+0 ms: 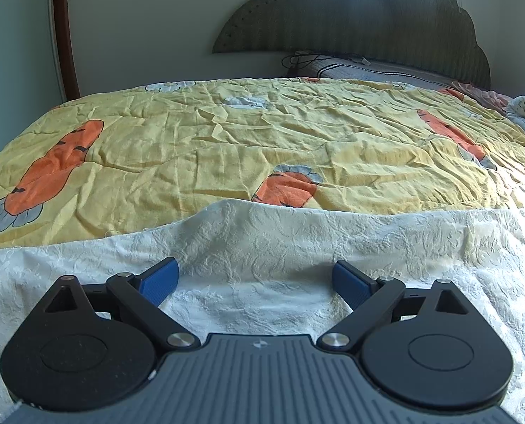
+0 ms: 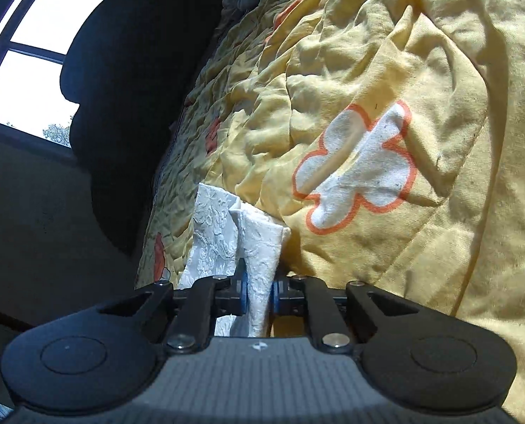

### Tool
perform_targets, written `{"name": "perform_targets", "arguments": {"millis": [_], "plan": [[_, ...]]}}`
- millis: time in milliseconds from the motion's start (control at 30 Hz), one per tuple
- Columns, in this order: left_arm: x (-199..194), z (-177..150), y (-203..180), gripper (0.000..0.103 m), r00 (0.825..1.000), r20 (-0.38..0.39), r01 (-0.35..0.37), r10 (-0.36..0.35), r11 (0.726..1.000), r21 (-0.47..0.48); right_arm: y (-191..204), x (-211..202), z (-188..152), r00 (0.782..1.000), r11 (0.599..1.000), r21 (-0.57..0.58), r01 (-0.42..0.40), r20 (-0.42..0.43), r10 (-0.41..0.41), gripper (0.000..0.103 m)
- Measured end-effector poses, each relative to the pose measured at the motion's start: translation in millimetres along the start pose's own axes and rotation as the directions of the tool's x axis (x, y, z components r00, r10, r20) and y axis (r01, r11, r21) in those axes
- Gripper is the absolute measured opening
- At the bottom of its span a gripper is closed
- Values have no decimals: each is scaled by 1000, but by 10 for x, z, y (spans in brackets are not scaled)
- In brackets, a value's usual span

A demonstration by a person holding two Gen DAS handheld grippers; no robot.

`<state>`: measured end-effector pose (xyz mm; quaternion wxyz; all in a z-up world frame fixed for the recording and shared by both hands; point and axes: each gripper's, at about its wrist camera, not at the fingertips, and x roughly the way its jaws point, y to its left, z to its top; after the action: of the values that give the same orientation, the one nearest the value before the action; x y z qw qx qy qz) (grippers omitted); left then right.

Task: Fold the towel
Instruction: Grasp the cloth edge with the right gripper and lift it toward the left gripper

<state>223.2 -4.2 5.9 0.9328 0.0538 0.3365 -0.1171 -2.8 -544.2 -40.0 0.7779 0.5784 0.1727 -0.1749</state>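
One towel (image 1: pixel 262 265) lies across the lower half of the left wrist view: white, thick, embossed with a floral relief, its far edge humped at centre. It rests on a yellow quilt (image 1: pixel 227 141), thin and heavily creased, printed with orange carrots. Four carrots show whole or in part. The left gripper (image 1: pixel 255 284) hovers over the towel, jaws spread wide, nothing between its two blue ribbed pads (image 1: pixel 161 282). In the right wrist view, the right gripper (image 2: pixel 258 291) pinches a bunched fold of the towel (image 2: pixel 262 247), jaws closed on it at lower centre. A dark scalloped headboard (image 1: pixel 350 14) fills the upper centre.
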Motion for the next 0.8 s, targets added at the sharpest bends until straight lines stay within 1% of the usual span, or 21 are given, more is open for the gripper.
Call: {"name": "perform_targets", "arguments": {"millis": [67, 100, 133, 167, 200, 233, 333, 467, 533, 567, 600, 633, 667, 700, 733, 767, 800], "plan": [[1, 0, 1, 97, 1000, 0, 0, 0, 1000, 0, 155, -27, 9, 1000, 997, -72, -4, 31, 6, 12], [0, 0, 0, 97, 1000, 0, 1, -1, 1000, -1, 210, -23, 17, 999, 995, -102, 7, 36, -3, 12], [-1, 0, -2, 97, 1000, 0, 2, -2, 1000, -2, 164, 3, 9, 999, 994, -103, 34, 19, -32, 11], [-1, -2, -1, 97, 1000, 0, 2, -2, 1000, -4, 87, 66, 12, 999, 995, -89, 40, 3, -40, 10], [-3, -2, -4, 97, 1000, 0, 2, -2, 1000, -5, 17, 66, 14, 1000, 997, -70, 9, 2, -9, 10], [-5, -3, -7, 97, 1000, 1, 1, -1, 1000, -4, -40, 2, 9, 1000, 998, -65, 0, -1, 0, 10], [7, 1, -13, 97, 1000, -3, -2, 2, 1000, 3, -69, -13, 13, 1000, 999, -48, -23, -17, 22, 11], [-31, 27, -51, 97, 1000, 1, -23, 23, 1000, 19, -161, -76, 83, 997, 995, 81, -54, -45, 58, 15], [-121, 49, -82, 96, 999, 16, -35, 35, 999, -3, -198, -118, 110, 997, 991, 120, -61, -36, 65, 20], [-199, 67, -93, 96, 999, 28, -17, 18, 999, -36, -179, -120, 105, 997, 991, 113, -71, -22, 74, 20], [-272, 88, -111, 95, 999, 39, 3, -1, 998, -66, -114, -140, 91, 997, 995, 59, -76, 8, 75, 18], [-352, 115, -137, 94, 998, 53, 25, -20, 995, -95, 47, -183, 45, 998, 997, -58, -45, 31, 47, 17], [-450, 166, -175, 94, 996, 70, 64, -55, 989, -135, 237, -213, -30, 998, 983, -184, -19, 53, 29, 16], [-522, 213, -216, 96, 992, 82, 109, -96, 980, -168, 472, -254, -157, 997, 943, -333, -5, 75, 32, 15], [-576, 264, -266, 96, 985, 90, 161, -145, 967, -198, 674, -297, -315, 995, 891, -454, 3, 88, 41, 15], [-612, 331, -356, 96, 973, 90, 229, -214, 946, -228, 827, -320, -453, 995, 842, -540, 8, 92, 49, 15], [-609, 387, -443, 96, 957, 76, 292, -281, 922, -254, 1019, -347, -654, 994, 763, -646, 8, 89, 65, 15]]}}
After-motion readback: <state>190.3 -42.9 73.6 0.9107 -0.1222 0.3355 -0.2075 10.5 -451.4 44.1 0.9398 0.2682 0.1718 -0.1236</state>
